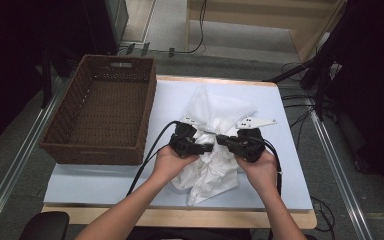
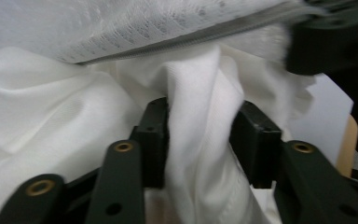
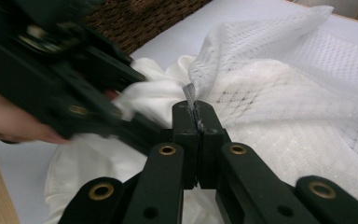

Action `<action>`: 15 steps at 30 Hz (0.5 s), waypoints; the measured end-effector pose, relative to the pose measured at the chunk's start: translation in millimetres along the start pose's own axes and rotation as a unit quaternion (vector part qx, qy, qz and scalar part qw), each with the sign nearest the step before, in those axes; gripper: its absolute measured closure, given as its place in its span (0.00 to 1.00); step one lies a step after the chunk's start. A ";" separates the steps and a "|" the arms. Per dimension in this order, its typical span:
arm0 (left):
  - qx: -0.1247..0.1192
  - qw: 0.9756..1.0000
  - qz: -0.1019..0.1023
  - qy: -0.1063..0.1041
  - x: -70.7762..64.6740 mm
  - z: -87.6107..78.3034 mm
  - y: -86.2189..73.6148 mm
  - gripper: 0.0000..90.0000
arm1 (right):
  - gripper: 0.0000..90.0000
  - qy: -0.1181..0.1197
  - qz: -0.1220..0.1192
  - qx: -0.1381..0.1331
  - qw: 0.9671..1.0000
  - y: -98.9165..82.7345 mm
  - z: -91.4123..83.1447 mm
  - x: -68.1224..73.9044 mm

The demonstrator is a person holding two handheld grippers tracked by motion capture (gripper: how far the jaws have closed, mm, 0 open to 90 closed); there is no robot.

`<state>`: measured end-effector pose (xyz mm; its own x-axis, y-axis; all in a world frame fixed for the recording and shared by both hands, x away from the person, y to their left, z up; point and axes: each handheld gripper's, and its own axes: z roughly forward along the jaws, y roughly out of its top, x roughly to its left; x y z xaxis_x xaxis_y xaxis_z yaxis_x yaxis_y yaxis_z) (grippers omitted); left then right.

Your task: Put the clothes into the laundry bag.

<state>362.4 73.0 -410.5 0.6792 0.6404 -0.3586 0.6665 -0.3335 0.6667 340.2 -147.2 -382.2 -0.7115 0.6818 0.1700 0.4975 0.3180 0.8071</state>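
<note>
On the worktop [image 1: 105, 180], just right of a brown wicker basket [image 1: 105, 107], lies a heap of white fabric: a white garment [image 1: 205, 172] bunched toward the person's side and a white mesh bag [image 1: 215, 107] with a grey zipper edge spread behind it. From above, both hands meet over the heap. The left claw [image 1: 207, 147] and the right claw [image 1: 222, 140] point at each other, tips near, and hands and black bodies hide the fabric directly under them, so neither grip can be read there.

In the left gripper view the left claw [image 2: 200, 140] stands partly apart with a thick fold of the garment [image 2: 200, 154] running up between its jaws. The left pad lies against the cloth; whether the right pad presses it is hard to tell, since the fold bulges over that side. Above, the zipper edge of the mesh bag [image 2: 168, 42] crosses the frame, and the other claw shows blurred and cut off at the upper right corner.

In the right gripper view the right claw [image 3: 198, 116] is clamped together on the grey zipper edge, a short tab of it sticking up above the pads. The mesh bag [image 3: 284, 93] spreads to the right, the garment [image 3: 154, 93] showing beneath it. The left claw there is a dark blur, with fingers cut off at the frame's left edge and the basket [image 3: 140, 23] partly hidden behind.
</note>
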 end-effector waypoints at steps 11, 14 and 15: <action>0.013 0.998 0.058 0.029 -6.2 -54.3 -20.0 0.39 | 1.00 -0.001 0.003 -0.001 1.000 -1.1 -0.9 -1.8; 0.016 0.998 0.059 0.034 -0.6 -61.2 -28.4 0.35 | 1.00 -0.001 0.002 -0.001 1.000 -1.5 -0.8 -1.9; 0.014 0.997 0.060 0.036 1.2 -62.4 -30.2 0.33 | 1.00 -0.002 0.003 0.000 1.000 -1.6 -0.9 -1.9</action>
<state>323.8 127.0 -390.2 0.7311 0.6424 -0.2298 0.5916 -0.4291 0.6825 340.2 -149.5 -383.3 -0.7060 0.6867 0.1733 0.5022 0.3129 0.8062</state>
